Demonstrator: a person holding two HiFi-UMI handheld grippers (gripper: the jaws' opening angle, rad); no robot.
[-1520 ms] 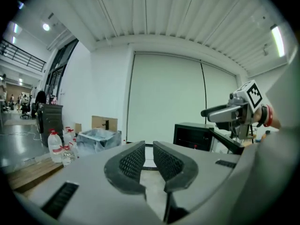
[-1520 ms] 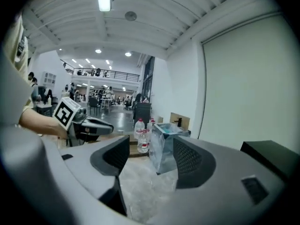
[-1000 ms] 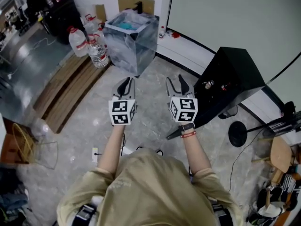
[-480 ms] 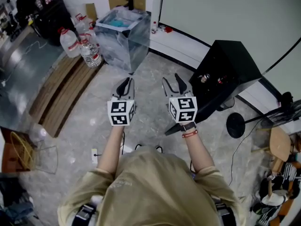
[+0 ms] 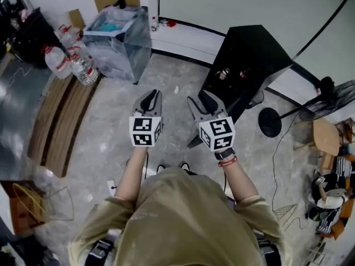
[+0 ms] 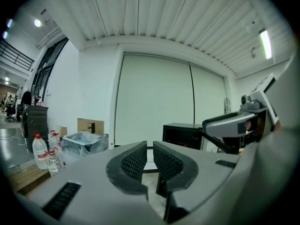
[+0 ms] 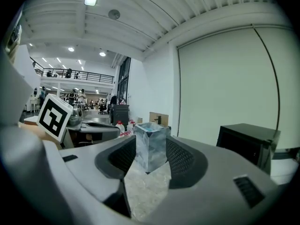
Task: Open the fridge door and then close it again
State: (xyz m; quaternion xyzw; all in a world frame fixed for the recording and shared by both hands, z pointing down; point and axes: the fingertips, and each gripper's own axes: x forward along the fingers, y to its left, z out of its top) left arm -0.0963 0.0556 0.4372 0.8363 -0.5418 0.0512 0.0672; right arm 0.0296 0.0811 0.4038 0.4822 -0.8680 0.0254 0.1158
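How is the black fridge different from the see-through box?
The fridge is black and solid; the box is see-through. The fridge has a closed flat top; the box is open on top, with something blue inside. Both stand on the floor near the white wall.

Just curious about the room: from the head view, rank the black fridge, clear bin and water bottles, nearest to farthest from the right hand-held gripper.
1. Black fridge, just right of it.
2. Clear bin, ahead, left.
3. Water bottles, far left.
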